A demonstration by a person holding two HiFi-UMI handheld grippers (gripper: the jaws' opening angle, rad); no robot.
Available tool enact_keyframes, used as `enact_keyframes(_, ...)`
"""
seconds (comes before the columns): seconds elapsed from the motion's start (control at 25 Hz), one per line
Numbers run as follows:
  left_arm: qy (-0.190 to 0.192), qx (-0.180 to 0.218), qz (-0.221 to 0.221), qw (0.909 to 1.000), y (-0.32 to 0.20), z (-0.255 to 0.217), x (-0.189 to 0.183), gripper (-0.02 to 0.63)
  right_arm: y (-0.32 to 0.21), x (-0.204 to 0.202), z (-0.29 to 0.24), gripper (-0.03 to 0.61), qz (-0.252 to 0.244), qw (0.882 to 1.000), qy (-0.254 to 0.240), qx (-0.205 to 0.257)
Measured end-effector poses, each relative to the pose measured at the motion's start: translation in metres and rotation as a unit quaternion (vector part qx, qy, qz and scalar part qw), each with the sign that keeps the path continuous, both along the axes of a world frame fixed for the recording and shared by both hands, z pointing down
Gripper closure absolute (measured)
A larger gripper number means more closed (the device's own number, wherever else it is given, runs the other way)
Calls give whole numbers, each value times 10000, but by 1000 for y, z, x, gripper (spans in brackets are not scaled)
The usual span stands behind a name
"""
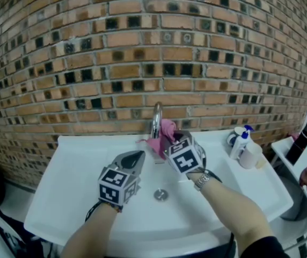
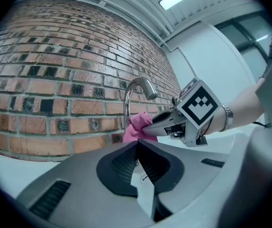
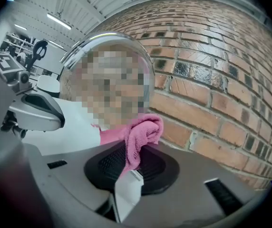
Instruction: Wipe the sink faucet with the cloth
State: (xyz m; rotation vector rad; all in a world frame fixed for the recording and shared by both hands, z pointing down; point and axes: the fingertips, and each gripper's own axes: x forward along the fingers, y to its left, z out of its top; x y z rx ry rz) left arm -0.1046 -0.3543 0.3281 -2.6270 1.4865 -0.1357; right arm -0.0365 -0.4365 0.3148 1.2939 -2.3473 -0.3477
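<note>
Your right gripper (image 1: 168,137) clamps the pink cloth (image 1: 160,142) at the faucet (image 1: 156,114).
Nearest you, your left gripper (image 1: 137,157) hangs over the white sink (image 1: 73,165), jaws closed on nothing; farther right, the bottles' (image 1: 241,143) labels look too small to read.

In the head view the pink cloth (image 1: 167,127) and the right gripper (image 1: 169,137) hide the base of the faucet (image 1: 155,116) (only its curved top shows), and the label on the pump bottle (image 1: 241,143) is too small to read.
</note>
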Motion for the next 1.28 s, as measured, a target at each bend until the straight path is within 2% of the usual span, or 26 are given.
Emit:
enact_keyframes(0.48, -13, 11, 24, 10000, 1, 0, 2, 607, 11, -2, 33, 503, -108, 9996, 90, -241)
enact_keyframes(0.72, -30, 15, 37, 10000, 1, -1, 3, 607, 11, 9, 55, 503, 37, 9987, 252, -435)
enact_keyframes(0.92, -36, 8, 44, 10000, 2, 0, 3, 607, 18, 6, 64, 505, -129, 9978, 268, -587)
enact_keyframes(1.28, -59, 12, 44, 10000, 1, 2, 4, 607, 18, 23, 72, 505, -71, 9974, 338, -638)
